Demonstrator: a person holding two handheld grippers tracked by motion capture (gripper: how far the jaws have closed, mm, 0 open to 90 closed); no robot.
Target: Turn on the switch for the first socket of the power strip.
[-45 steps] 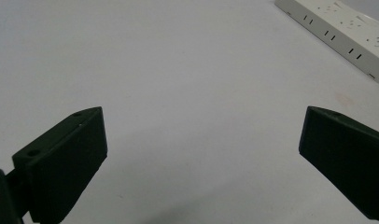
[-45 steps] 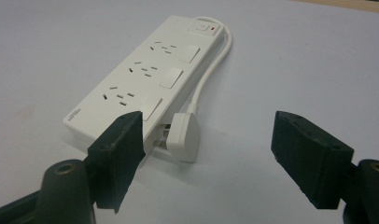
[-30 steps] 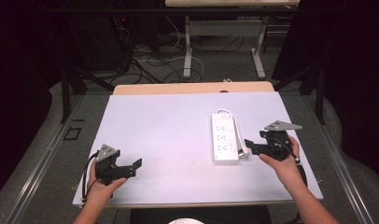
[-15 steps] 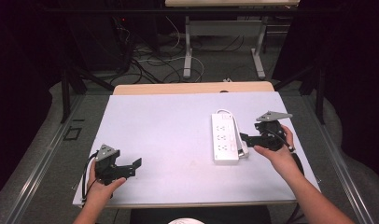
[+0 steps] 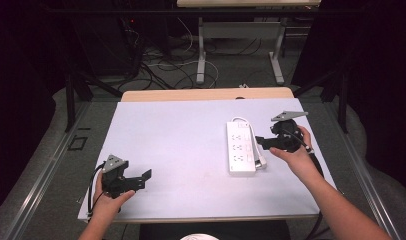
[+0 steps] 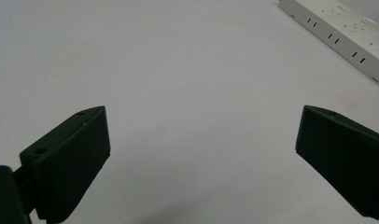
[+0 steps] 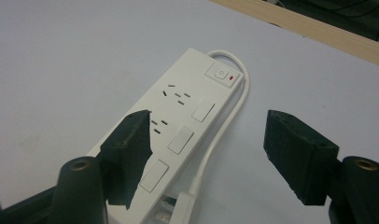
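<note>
1 white power strip w/ 1 cord lies on table, just in front of right gripper; its jaws have just been closing slightly, holding nothing. Left gripper wide open, empty, well apart from strip.

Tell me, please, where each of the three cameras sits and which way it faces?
High view: above the person's side, facing forward and down on the table; both forearms enter from below, with the left gripper, the right gripper and the power strip.
Left gripper view: rides on the left gripper, looking low across the table between open jaws.
Right gripper view: rides on the right gripper, looking down over its open jaws.
Shared: the power strip shows in both gripper views.
</note>
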